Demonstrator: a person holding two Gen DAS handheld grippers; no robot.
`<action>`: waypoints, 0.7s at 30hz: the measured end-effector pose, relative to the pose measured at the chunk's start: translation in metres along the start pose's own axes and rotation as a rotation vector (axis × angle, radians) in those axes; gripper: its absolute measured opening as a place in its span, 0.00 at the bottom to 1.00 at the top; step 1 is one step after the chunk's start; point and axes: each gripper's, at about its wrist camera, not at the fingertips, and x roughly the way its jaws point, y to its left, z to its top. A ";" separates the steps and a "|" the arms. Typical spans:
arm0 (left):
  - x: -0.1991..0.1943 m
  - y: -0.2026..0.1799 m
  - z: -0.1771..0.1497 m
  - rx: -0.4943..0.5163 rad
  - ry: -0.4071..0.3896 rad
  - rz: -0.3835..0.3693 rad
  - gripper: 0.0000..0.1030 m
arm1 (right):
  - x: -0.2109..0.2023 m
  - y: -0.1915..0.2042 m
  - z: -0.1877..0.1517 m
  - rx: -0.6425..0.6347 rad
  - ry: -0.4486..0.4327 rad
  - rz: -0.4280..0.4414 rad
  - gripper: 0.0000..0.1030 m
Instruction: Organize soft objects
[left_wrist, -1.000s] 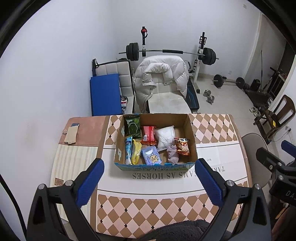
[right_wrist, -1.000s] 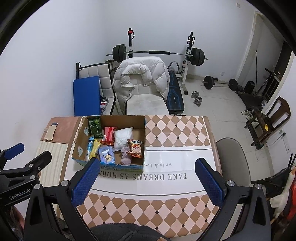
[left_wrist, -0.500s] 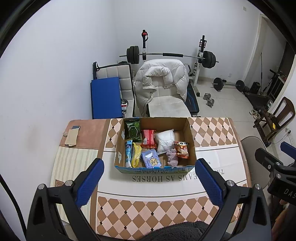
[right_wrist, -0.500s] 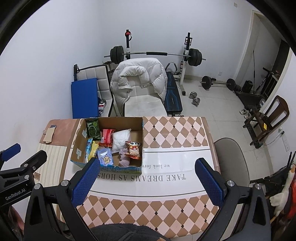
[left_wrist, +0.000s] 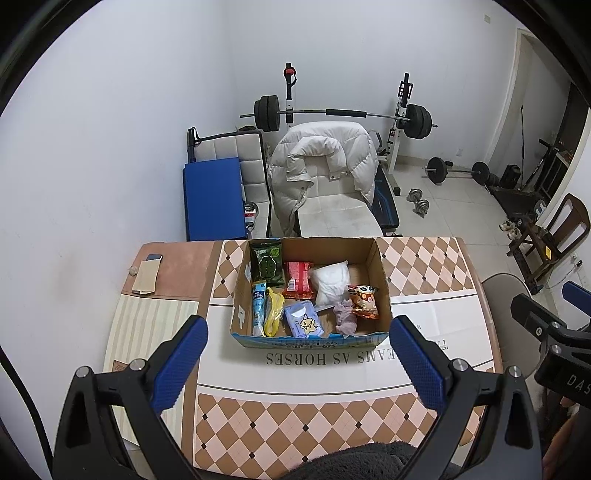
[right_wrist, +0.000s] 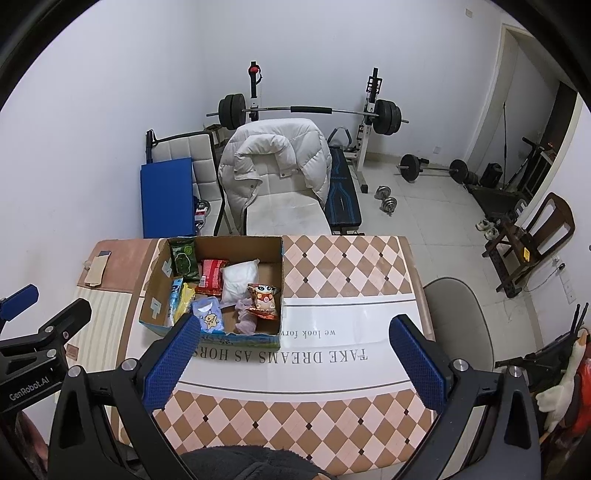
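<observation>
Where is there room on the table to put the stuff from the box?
Bare tabletop lies right of the cardboard box, across the diamond tiles and printed strip. Another patch sits between the box and both open claws. Inside the box it's crowded, except the far right corner behind the white pouch.

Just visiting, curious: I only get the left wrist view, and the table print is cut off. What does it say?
Observer: The right wrist view shows the print whole: TAKE DREAMS AS HORSES.
Operator: Any soft toys off the table?
Observer: Yes, a white plush bird at the far right.
Operator: Any name on the left hand-held gripper?
Observer: GenRobot.AI, on its side.
</observation>
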 end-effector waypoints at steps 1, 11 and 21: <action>0.000 0.000 0.000 0.001 -0.001 -0.001 0.98 | -0.001 0.001 -0.001 0.001 -0.001 0.000 1.00; -0.003 -0.001 0.005 0.001 -0.009 0.004 0.98 | -0.007 0.000 -0.002 0.001 -0.015 -0.012 1.00; -0.006 -0.001 0.016 0.004 -0.022 0.004 0.98 | -0.014 0.000 -0.004 0.009 -0.029 -0.025 1.00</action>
